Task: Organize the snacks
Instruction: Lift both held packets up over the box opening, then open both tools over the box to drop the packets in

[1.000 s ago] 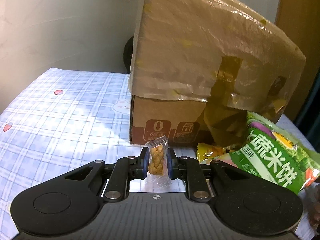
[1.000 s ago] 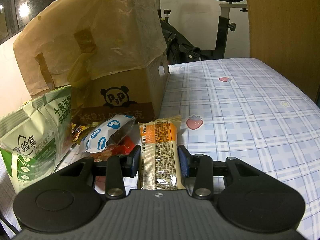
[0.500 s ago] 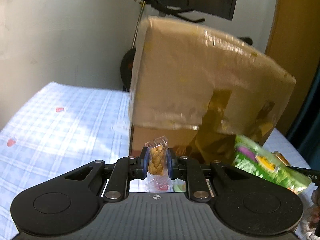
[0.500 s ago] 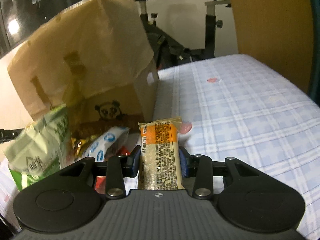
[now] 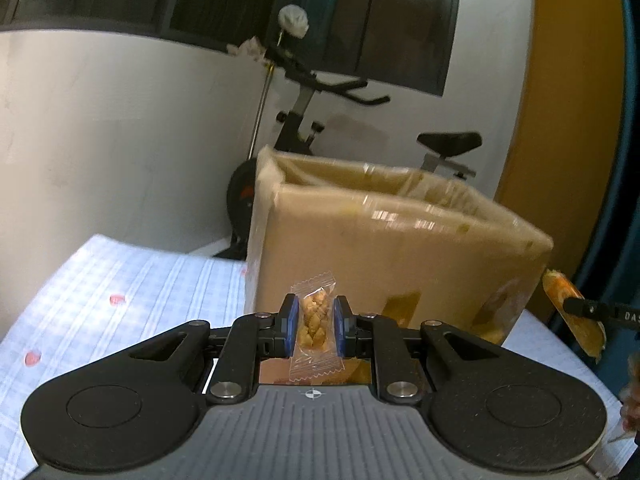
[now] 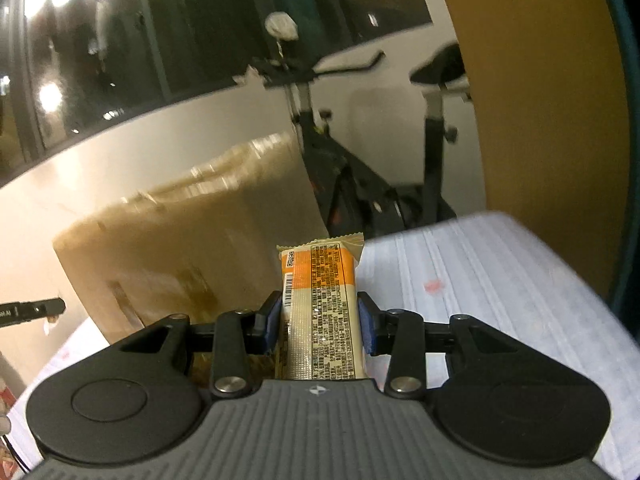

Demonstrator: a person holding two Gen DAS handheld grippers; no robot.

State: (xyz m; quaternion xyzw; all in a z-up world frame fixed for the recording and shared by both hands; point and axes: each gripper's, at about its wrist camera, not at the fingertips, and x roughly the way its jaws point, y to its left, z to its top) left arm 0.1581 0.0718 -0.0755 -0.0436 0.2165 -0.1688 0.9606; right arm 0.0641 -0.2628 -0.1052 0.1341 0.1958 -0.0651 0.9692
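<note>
The left gripper (image 5: pixel 314 322) pinches a small clear packet holding a twisted golden snack (image 5: pixel 315 322), upright between its blue pads and lifted off the table. Just beyond it stands a cardboard box (image 5: pixel 384 252), open at the top and lined with plastic, on a checked cloth (image 5: pixel 120 280). The right gripper (image 6: pixel 318 320) clamps an orange-and-cream bar (image 6: pixel 320 304), standing upright with its crimped end up, to the right of the box (image 6: pixel 180 248) and above the cloth (image 6: pixel 480 272). An exercise bike (image 5: pixel 320 120) stands far behind the box against the wall.
</note>
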